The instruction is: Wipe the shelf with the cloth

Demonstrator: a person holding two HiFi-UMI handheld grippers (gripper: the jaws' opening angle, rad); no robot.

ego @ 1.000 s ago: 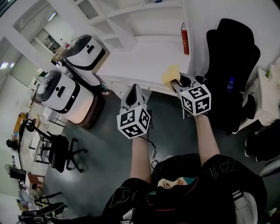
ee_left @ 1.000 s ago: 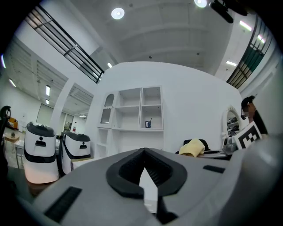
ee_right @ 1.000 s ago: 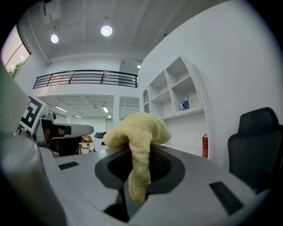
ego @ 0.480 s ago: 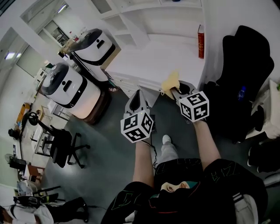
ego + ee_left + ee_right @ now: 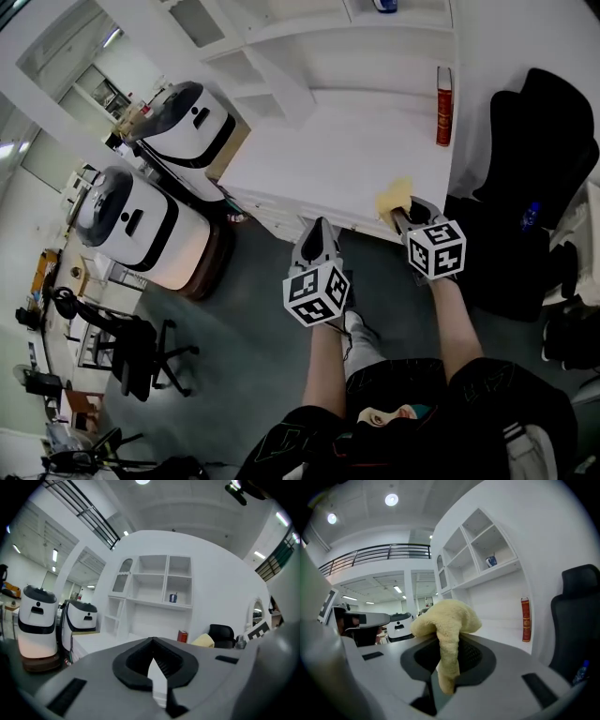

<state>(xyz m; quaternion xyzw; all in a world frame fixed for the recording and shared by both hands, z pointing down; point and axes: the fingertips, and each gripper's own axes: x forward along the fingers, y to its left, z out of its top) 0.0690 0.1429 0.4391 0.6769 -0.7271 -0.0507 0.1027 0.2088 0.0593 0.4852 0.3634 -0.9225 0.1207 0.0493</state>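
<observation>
The white shelf unit has a broad lower surface [image 5: 337,141] with open compartments above it [image 5: 166,581]. A yellow cloth [image 5: 394,198] is pinched in my right gripper [image 5: 405,212], which is shut on it at the front right edge of that surface. In the right gripper view the cloth [image 5: 446,620] bunches over the jaws and hangs down between them. My left gripper [image 5: 319,231] is shut and holds nothing, just short of the shelf's front edge; its jaws [image 5: 153,642] point at the shelf.
A red book [image 5: 443,92] stands at the right end of the surface against the wall. A small blue item [image 5: 384,5] sits in an upper compartment. Two white robot-like machines [image 5: 183,117] [image 5: 131,211] stand left, a black office chair [image 5: 558,131] right.
The person has stepped closer to the shelf. Both grippers have come forward, and the cloth in the right gripper now reaches the front edge of the surface.
</observation>
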